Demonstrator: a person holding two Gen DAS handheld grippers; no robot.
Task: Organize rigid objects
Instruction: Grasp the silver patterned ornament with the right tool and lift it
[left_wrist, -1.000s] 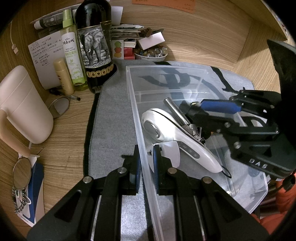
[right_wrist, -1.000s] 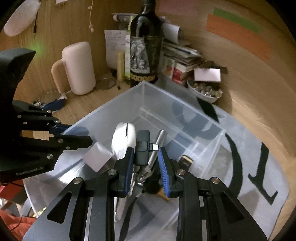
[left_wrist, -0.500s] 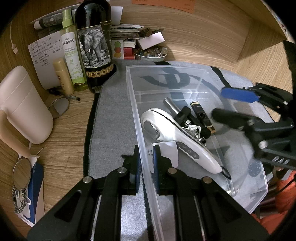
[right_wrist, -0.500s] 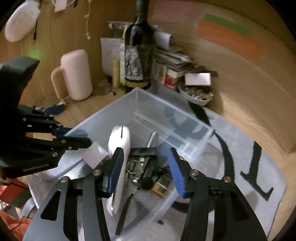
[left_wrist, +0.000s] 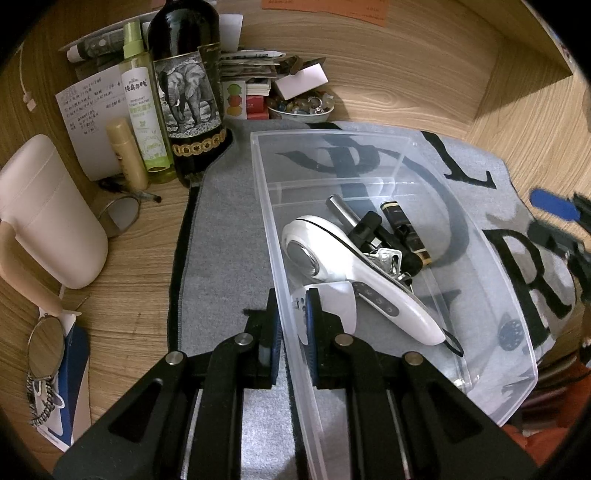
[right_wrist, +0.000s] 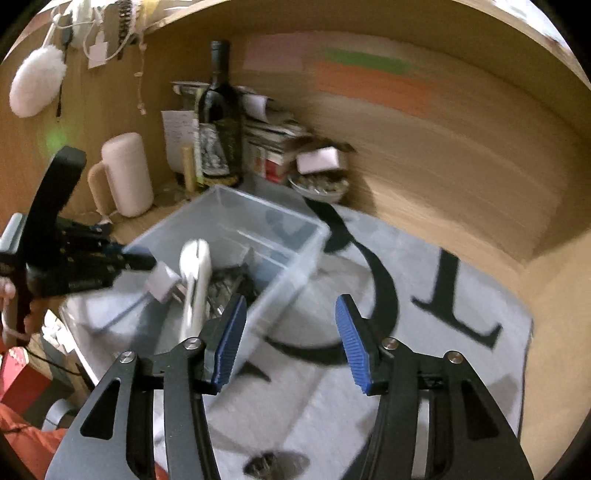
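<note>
A clear plastic bin (left_wrist: 495, 266) sits on a grey mat (left_wrist: 221, 236). It holds a white handheld device (left_wrist: 354, 266), a silver pen (left_wrist: 341, 208), small black gadgets (left_wrist: 400, 225) and keys (left_wrist: 388, 256). My left gripper (left_wrist: 291, 314) is shut on the bin's near left wall (left_wrist: 273, 258). My right gripper (right_wrist: 290, 339) is open and empty, raised above the mat to the right of the bin (right_wrist: 236, 225); it also shows at the right edge of the left wrist view (left_wrist: 554, 218).
A dark wine bottle (left_wrist: 188, 92), a green spray bottle (left_wrist: 144, 107), a tan tube (left_wrist: 127, 151), a pink jug (left_wrist: 44, 210), papers, a bowl of beads (left_wrist: 301, 107), glasses (left_wrist: 118, 214) and a hand mirror (left_wrist: 46, 347) crowd the wooden desk left and behind the bin.
My right gripper let go of a small black gadget in the bin, opened wide and pulled back up and to the right. My left gripper kept its hold on the bin wall.
</note>
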